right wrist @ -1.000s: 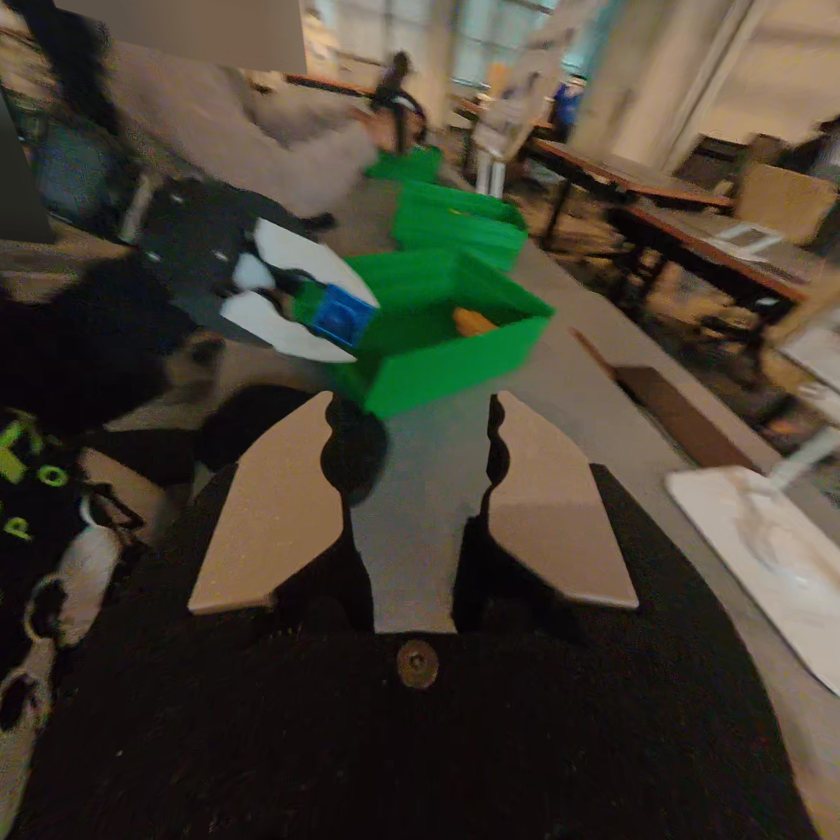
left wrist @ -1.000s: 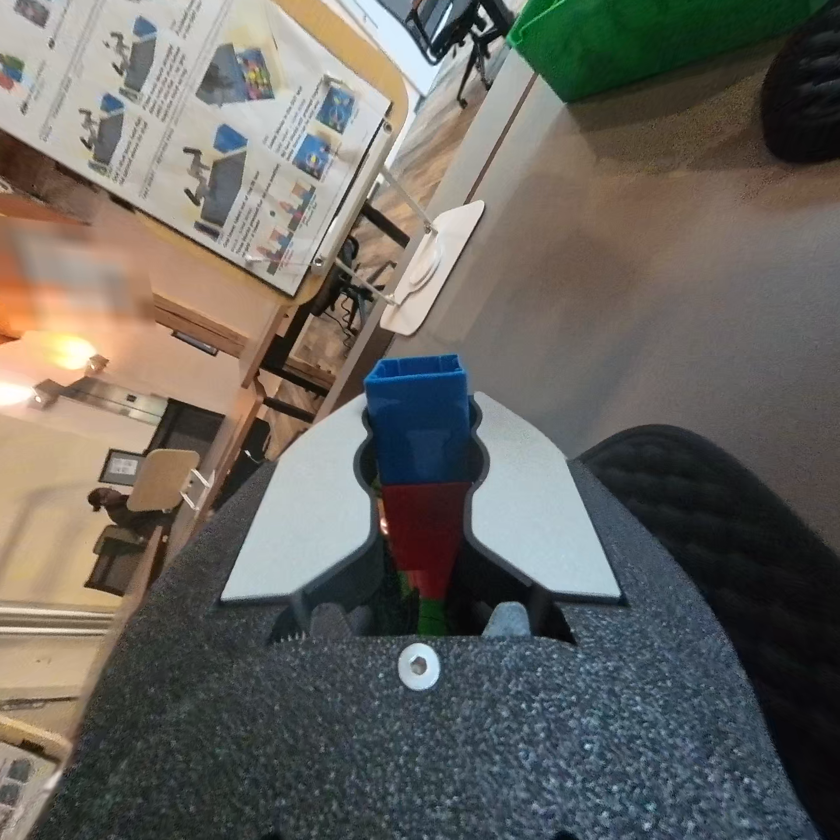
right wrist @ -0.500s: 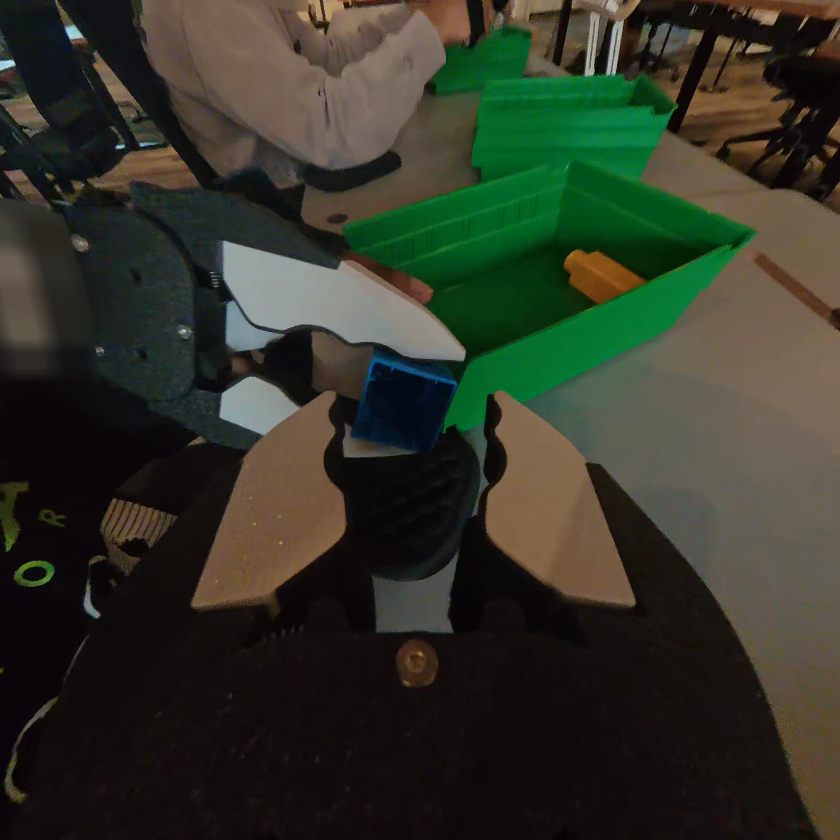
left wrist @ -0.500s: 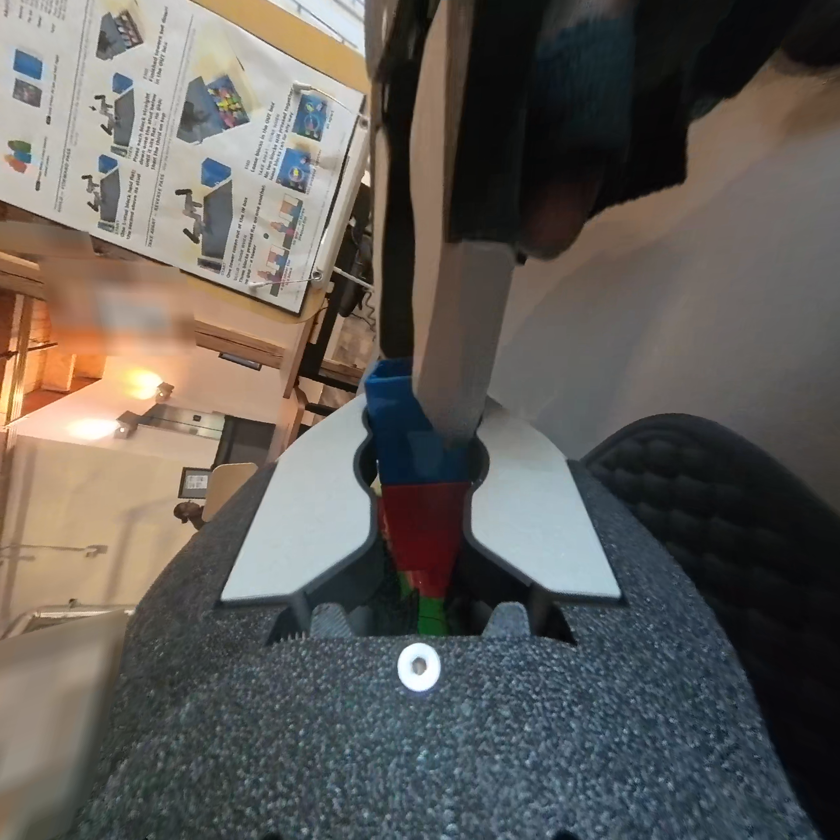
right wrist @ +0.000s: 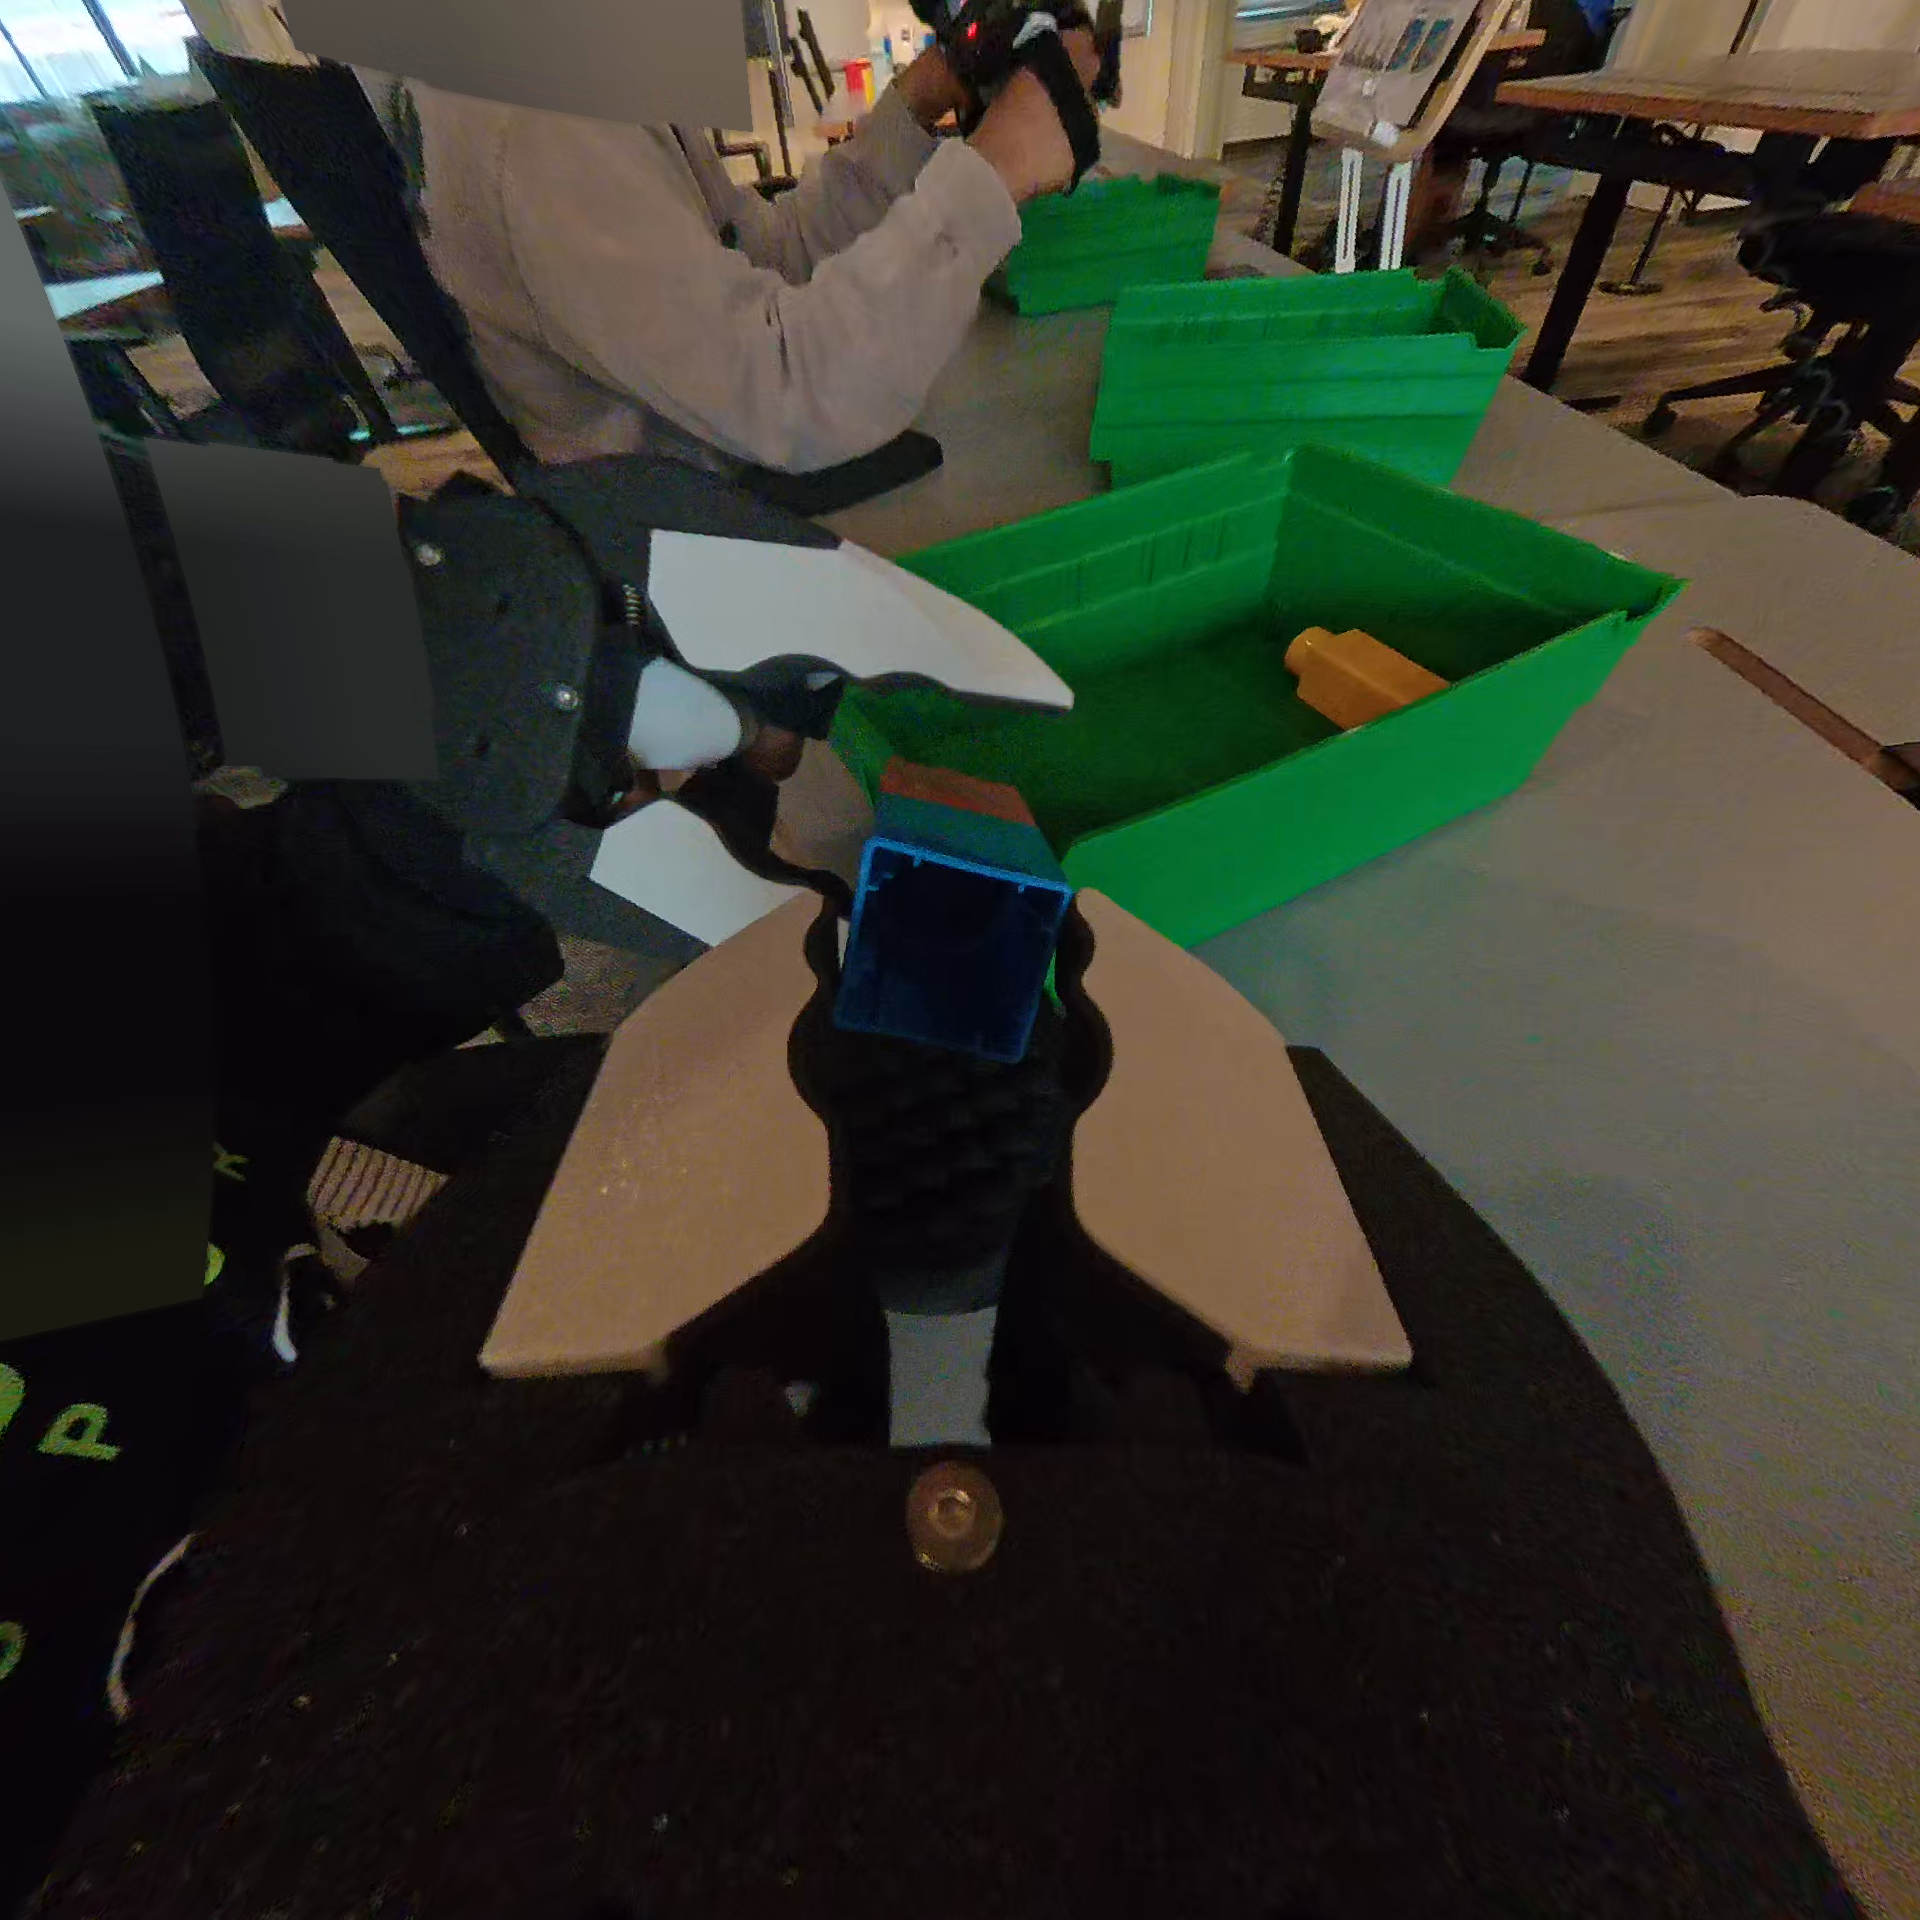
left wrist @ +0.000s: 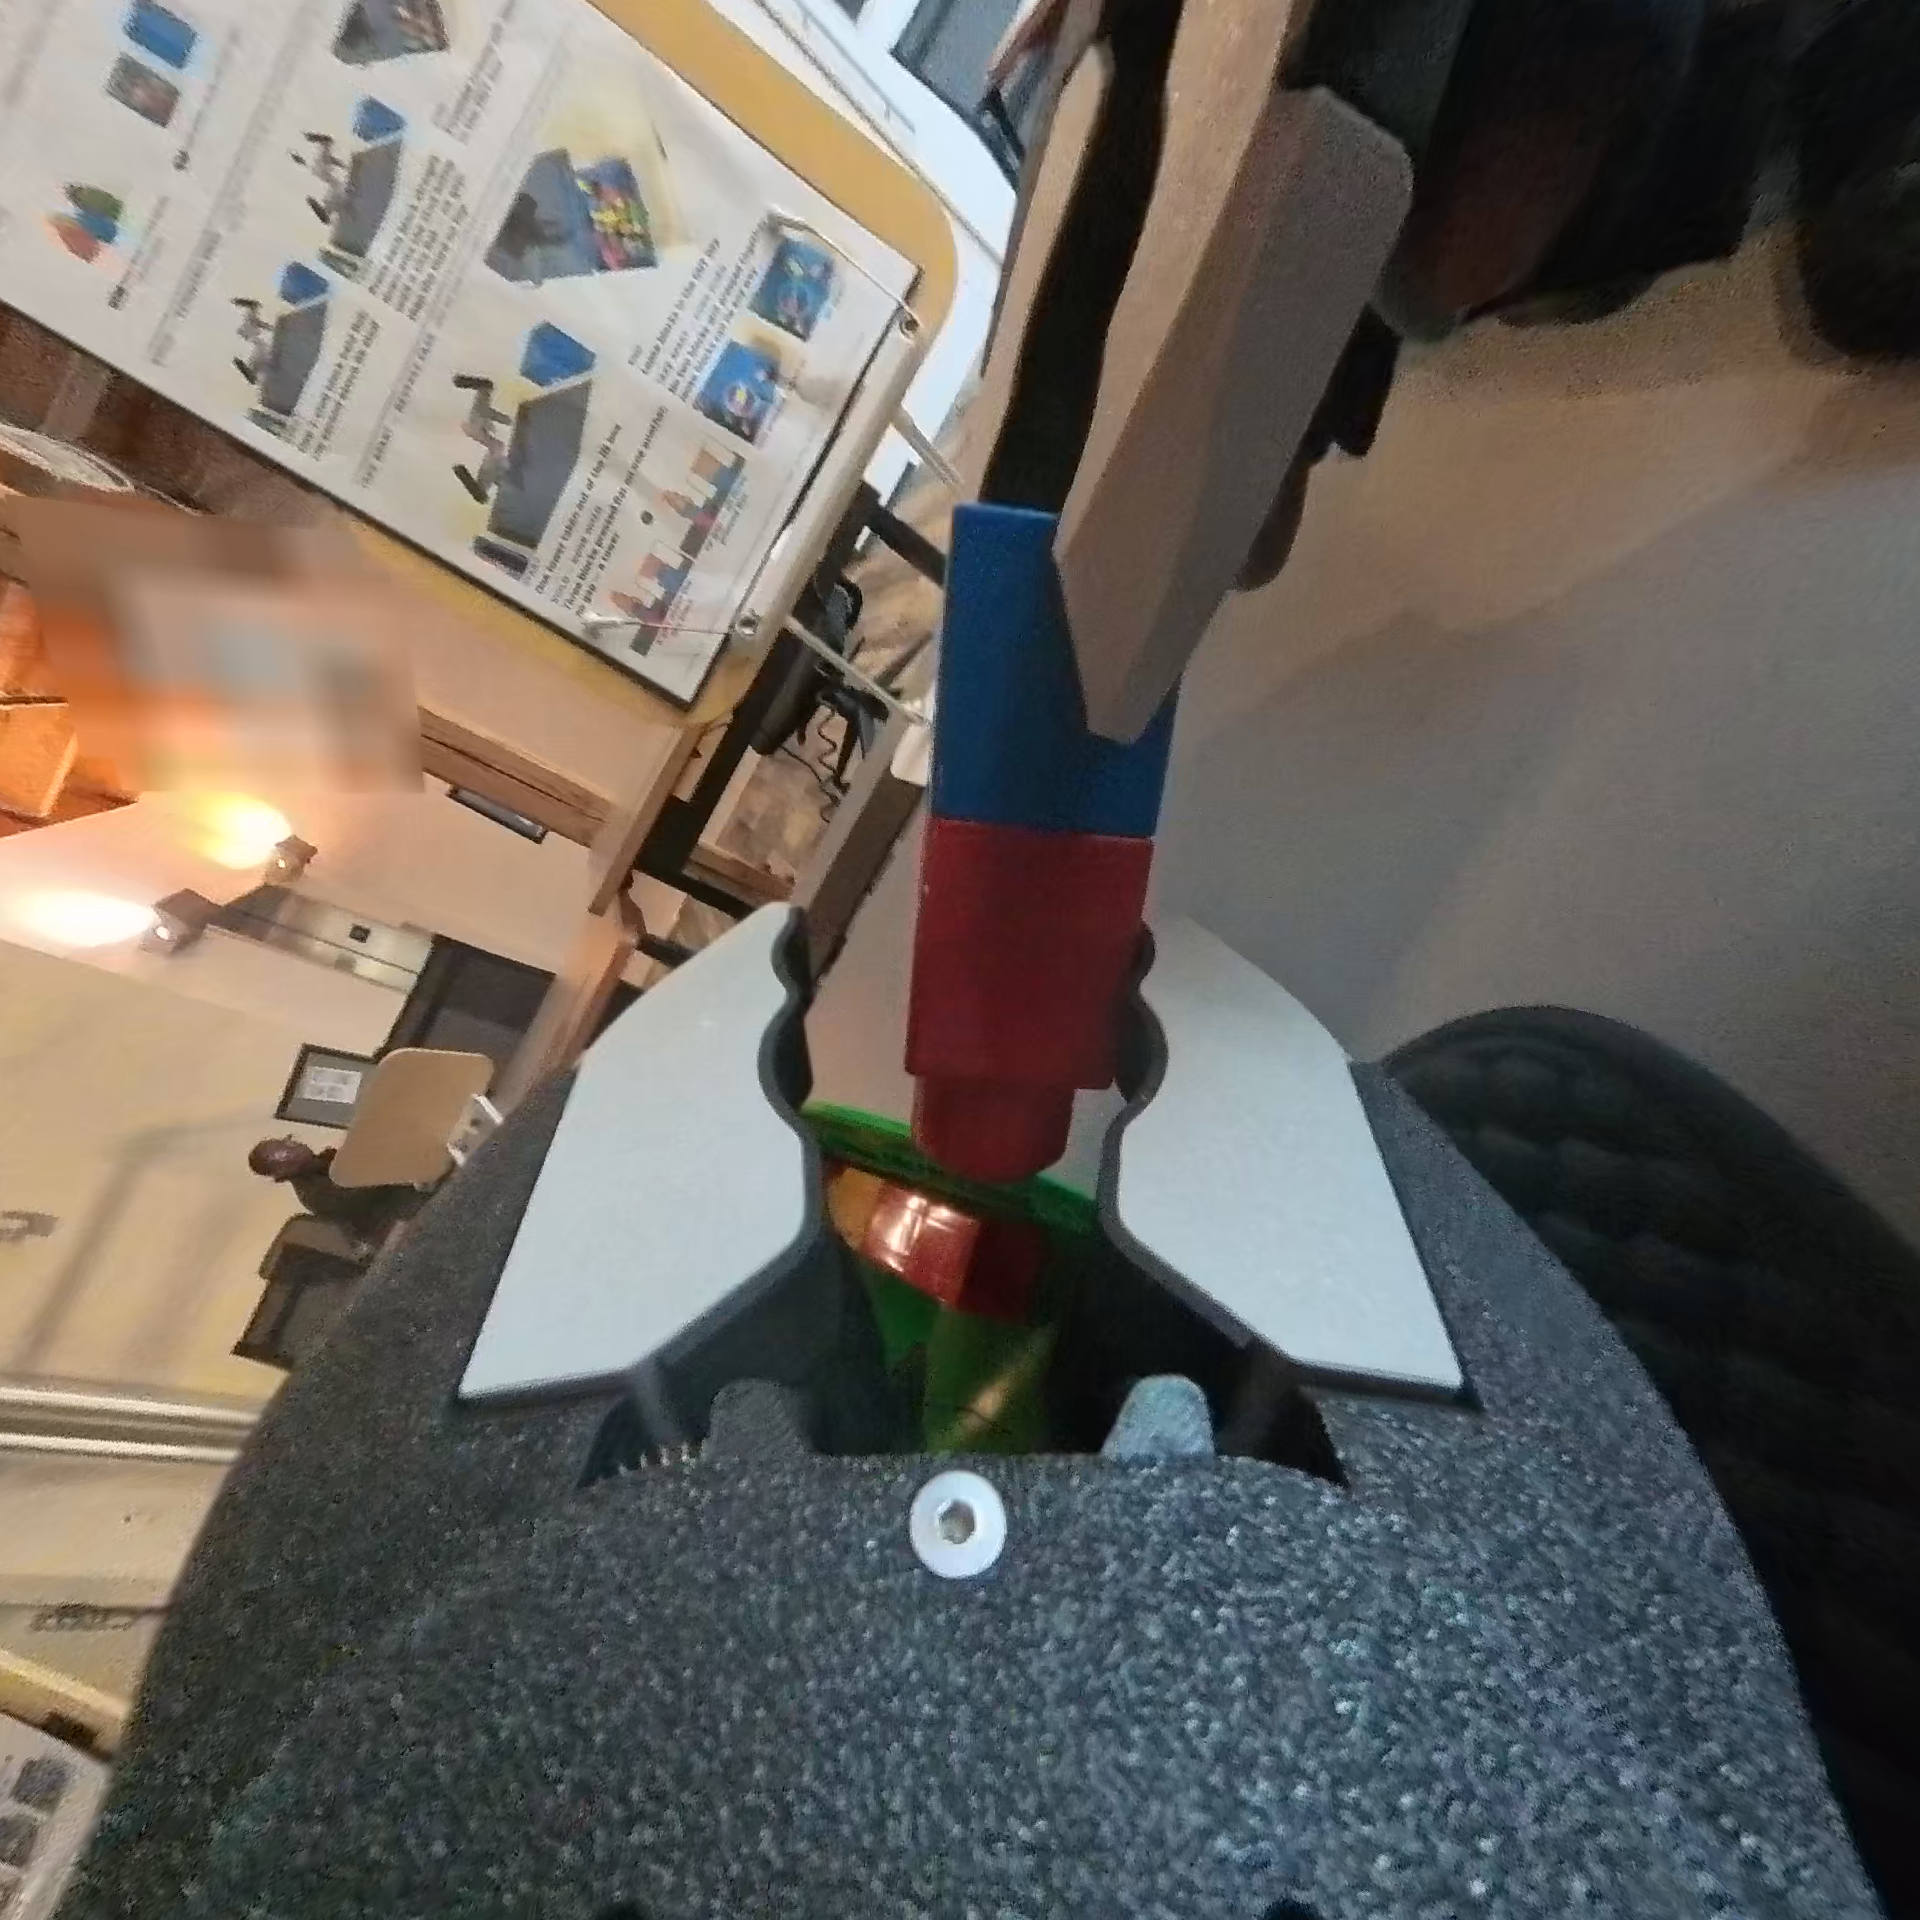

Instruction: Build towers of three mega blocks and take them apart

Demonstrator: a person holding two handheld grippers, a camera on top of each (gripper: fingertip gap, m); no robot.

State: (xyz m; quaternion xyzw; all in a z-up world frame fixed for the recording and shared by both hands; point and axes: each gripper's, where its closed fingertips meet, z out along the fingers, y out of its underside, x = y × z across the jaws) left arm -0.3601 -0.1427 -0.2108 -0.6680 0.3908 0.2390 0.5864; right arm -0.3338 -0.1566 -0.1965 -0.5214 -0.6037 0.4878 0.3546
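Observation:
My right gripper (right wrist: 951, 914) is shut on a blue block (right wrist: 951, 956) and I look into its hollow underside. A red block (right wrist: 956, 795) is stuck on its far end. In the left wrist view the blue block (left wrist: 1029, 665) and red block (left wrist: 1023, 935) hang together, with a right gripper finger (left wrist: 1195, 416) pressed on the blue one. The red block's stud points down between the tips of my left gripper (left wrist: 966, 935), which is open and does not clamp it. Something green (left wrist: 977, 1382) shows deep between the left fingers; I cannot tell what it is.
An open green bin (right wrist: 1351, 821) on the grey table (right wrist: 1558, 1143) holds a yellow block (right wrist: 1361, 675). More green bins (right wrist: 1299, 364) stand behind it. A person's sleeve (right wrist: 675, 291) rests at the far side. A poster on a stand (left wrist: 468, 260) stands at the table's end.
My right gripper came in and shut on the blue block. My left gripper opened, and the blue and red blocks pulled out of it together.

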